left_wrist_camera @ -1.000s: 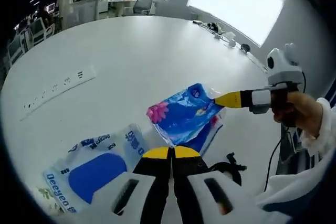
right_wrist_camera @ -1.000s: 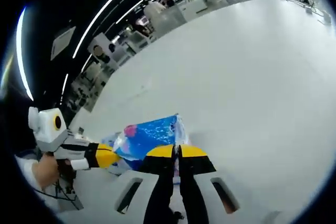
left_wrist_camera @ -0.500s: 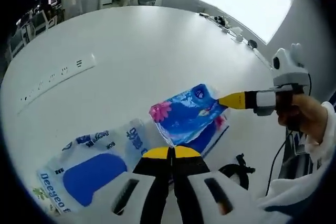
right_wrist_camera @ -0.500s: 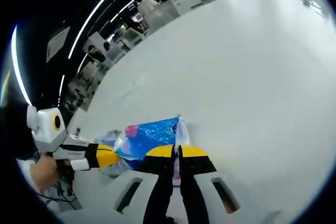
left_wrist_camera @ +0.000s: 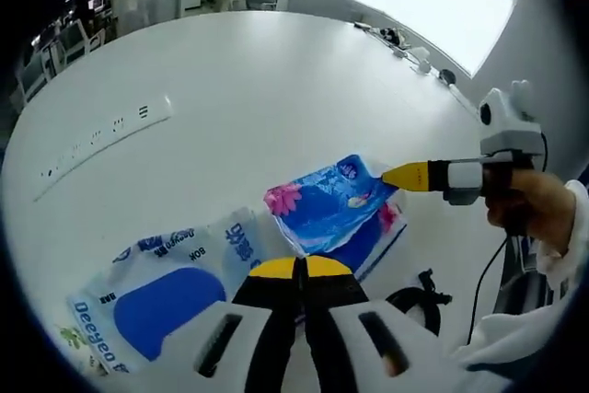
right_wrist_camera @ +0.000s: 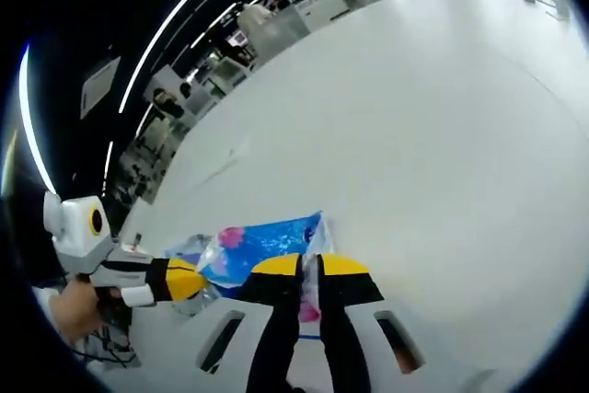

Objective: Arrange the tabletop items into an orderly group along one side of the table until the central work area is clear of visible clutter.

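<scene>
Two grippers on one pack! My left gripper [left_wrist_camera: 296, 267] has its yellow tips pinched together on the near edge of the blue flowered tissue pack [left_wrist_camera: 329, 212], and my right gripper [right_wrist_camera: 309, 265] has its own tips clamped tight on the plastic at the opposite end of that same pack [right_wrist_camera: 262, 245]. Seen from the left gripper view, the right gripper [left_wrist_camera: 398, 176] comes in from the side with my hand [left_wrist_camera: 532, 212] behind it, its yellow tip touching the pack's far corner. From the right gripper view, the left gripper [right_wrist_camera: 184, 279] sits hard against the pack's other end.

Just beside the flowered pack, touching its edge, lies a white and blue tissue pack [left_wrist_camera: 161, 291] with blue lettering. Beyond the flowered pack spreads the big white table [left_wrist_camera: 239, 89], and well away from the pack a white power strip [left_wrist_camera: 101, 144] is set into the tabletop. Near the flowered pack, off the table's edge, a black cable [left_wrist_camera: 416, 294] curls.
</scene>
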Demonstrator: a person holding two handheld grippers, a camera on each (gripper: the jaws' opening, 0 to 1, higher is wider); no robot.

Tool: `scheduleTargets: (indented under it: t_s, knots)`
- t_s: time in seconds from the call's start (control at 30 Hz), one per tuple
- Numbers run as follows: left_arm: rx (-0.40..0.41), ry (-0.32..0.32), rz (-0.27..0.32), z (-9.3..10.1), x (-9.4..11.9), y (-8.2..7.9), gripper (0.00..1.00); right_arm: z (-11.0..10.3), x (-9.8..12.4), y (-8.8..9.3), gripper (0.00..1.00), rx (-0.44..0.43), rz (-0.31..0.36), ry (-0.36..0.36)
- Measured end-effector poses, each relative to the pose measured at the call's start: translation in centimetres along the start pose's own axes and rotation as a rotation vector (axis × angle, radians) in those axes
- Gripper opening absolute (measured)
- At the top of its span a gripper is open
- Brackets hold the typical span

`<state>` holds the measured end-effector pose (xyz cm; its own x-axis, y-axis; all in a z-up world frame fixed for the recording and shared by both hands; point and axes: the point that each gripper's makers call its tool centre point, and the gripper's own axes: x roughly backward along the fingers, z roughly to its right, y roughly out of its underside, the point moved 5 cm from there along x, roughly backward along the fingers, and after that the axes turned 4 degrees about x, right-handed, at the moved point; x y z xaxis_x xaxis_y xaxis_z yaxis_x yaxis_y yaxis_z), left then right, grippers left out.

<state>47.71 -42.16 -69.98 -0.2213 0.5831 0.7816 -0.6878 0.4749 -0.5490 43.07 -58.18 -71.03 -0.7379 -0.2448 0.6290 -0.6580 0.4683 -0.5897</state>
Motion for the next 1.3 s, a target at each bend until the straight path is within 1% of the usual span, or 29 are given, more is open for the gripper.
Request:
scheduleTargets:
  t_s: [0.1,0.2,0.27,0.37,0.43,0.5,0.57,0.6,0.67,0.73,0.77,0.8,0.83,0.9,0.93,1.0,1.07,1.1,1.13,1.17,1.2,1.23,1.27,1.3]
  knots:
    - [-0.01,-0.01,0.015,-0.1,0.1,-0.2,0.0,0.1,0.1,-0.1,0.05,0.019,0.006,0.005]
    - [-0.013,-0.013,0.032,0.0,0.4,-0.5,0.02,0.3,0.2,-0.1,0.11,0.036,0.012,0.013]
    - [-0.021,-0.022,0.044,-0.1,0.5,-0.7,0.07,0.4,0.2,-0.1,0.14,0.038,0.012,0.01]
    - [-0.034,-0.033,0.062,-0.2,0.6,-0.8,0.17,0.5,0.6,0.0,0.16,0.039,0.029,0.005]
    - [-0.035,-0.037,0.074,-0.1,1.0,-0.9,0.2,0.4,0.7,0.0,0.19,0.048,0.039,-0.015]
    - [-0.034,-0.032,0.088,0.3,1.5,-0.9,0.21,0.1,0.6,0.0,0.24,0.057,0.046,-0.041]
    - [-0.034,-0.026,0.105,0.6,1.9,-0.8,0.24,-0.1,0.5,0.2,0.29,0.079,0.035,-0.069]
    - [-0.034,-0.022,0.116,0.8,2.3,-0.8,0.26,-0.3,0.5,0.2,0.31,0.108,0.039,-0.087]
    - [-0.028,-0.016,0.142,1.1,2.7,-0.8,0.31,-0.6,0.5,0.2,0.37,0.145,0.05,-0.087]
    - [-0.02,-0.002,0.191,1.4,3.5,-0.9,0.39,-0.9,0.7,0.2,0.45,0.169,0.058,-0.087]
    - [-0.015,-0.001,0.205,1.5,3.9,-0.8,0.43,-1.1,0.8,0.1,0.49,0.195,0.063,-0.09]
    - [-0.009,-0.005,0.203,1.6,4.3,-0.6,0.49,-1.3,1.0,0.1,0.54,0.23,0.063,-0.098]
    - [-0.015,0.008,0.219,1.7,4.7,-0.4,0.54,-1.5,1.0,0.2,0.61,0.251,0.059,-0.11]
    - [-0.034,0.024,0.253,2.0,5.3,-0.2,0.66,-2.0,1.2,0.3,0.71,0.287,0.062,-0.115]
    - [-0.041,0.014,0.26,1.9,5.6,0.1,0.71,-2.1,1.4,0.4,0.75,0.3,0.071,-0.118]
    - [-0.033,-0.005,0.28,1.7,6.2,0.4,0.8,-2.4,1.8,0.5,0.79,0.312,0.078,-0.119]
    - [0.016,-0.008,0.319,1.4,7.0,0.6,0.84,-2.5,2.1,0.7,0.83,0.324,0.079,-0.121]
    - [0.038,-0.006,0.34,1.3,7.3,0.6,0.87,-2.9,2.5,0.7,0.87,0.327,0.089,-0.129]
    - [0.069,-0.008,0.378,1.2,7.8,0.6,0.89,-3.1,2.7,0.7,0.91,0.331,0.103,-0.136]
    - [0.089,-0.002,0.401,1.1,8.2,0.7,0.92,-3.5,3.1,0.7,0.94,0.334,0.116,-0.152]
    - [0.114,0.005,0.421,1.0,8.6,0.9,0.96,-3.8,3.2,0.8,1.0,0.331,0.12,-0.164]
    - [0.122,-0.004,0.425,0.8,8.9,1.2,0.99,-4.3,3.7,0.9,0.99,0.345,0.122,-0.201]
    - [0.125,-0.016,0.431,0.5,9.2,1.5,1.0,-4.4,3.9,0.9,1.0,0.355,0.131,-0.197]
    - [0.123,-0.022,0.434,0.3,9.5,1.8,1.0,-4.7,4.1,1.3,1.0,0.366,0.113,-0.205]
